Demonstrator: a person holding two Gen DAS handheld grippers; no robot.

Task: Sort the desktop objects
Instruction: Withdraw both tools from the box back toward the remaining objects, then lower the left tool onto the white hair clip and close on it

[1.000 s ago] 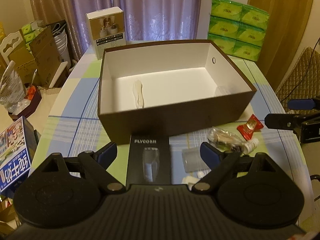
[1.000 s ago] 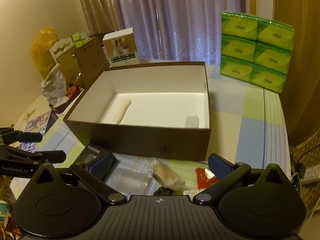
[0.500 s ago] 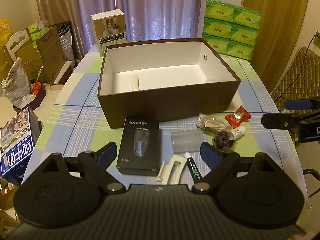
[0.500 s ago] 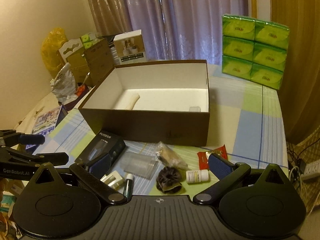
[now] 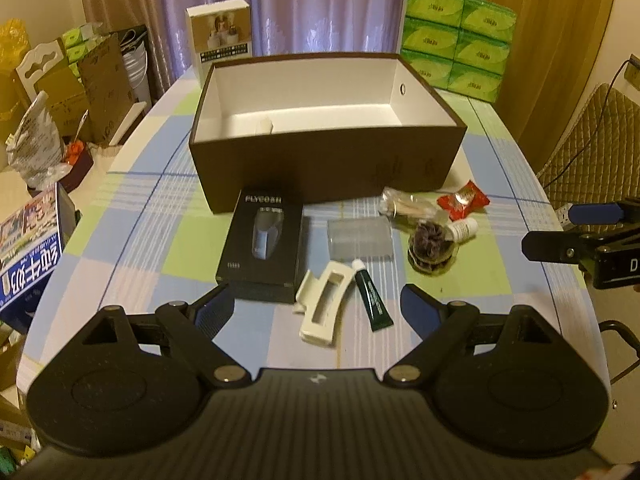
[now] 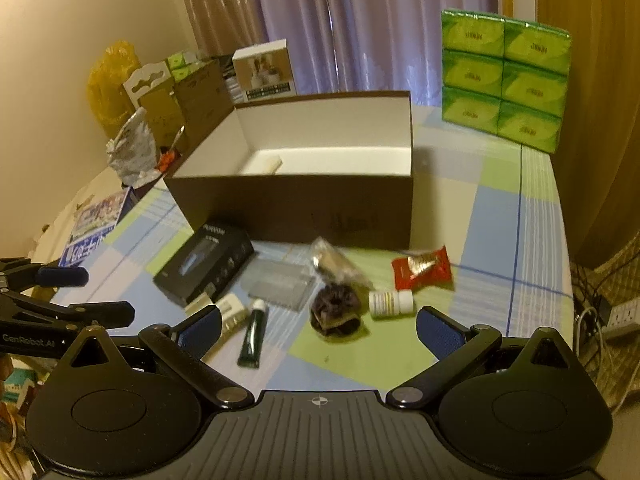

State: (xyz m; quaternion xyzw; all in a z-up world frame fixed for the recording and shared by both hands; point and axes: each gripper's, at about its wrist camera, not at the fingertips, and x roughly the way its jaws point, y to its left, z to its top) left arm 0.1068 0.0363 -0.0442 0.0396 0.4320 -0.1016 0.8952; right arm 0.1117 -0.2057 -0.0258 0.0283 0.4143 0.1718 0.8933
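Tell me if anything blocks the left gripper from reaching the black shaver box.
Nothing visible does. The left gripper is open, with the black shaver box lying just ahead toward its left finger. The white clip and green tube lie beside that path, not across it.

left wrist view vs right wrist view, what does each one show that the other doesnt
Only the left wrist view shows the round hole in the brown box's end wall and the whole white clip. Only the right wrist view shows the power strip on the floor. Both show the open brown box, the black shaver box, the green tube, the white pill bottle, the red packet and the green tissue packs. Both grippers, left and right, are open and empty.
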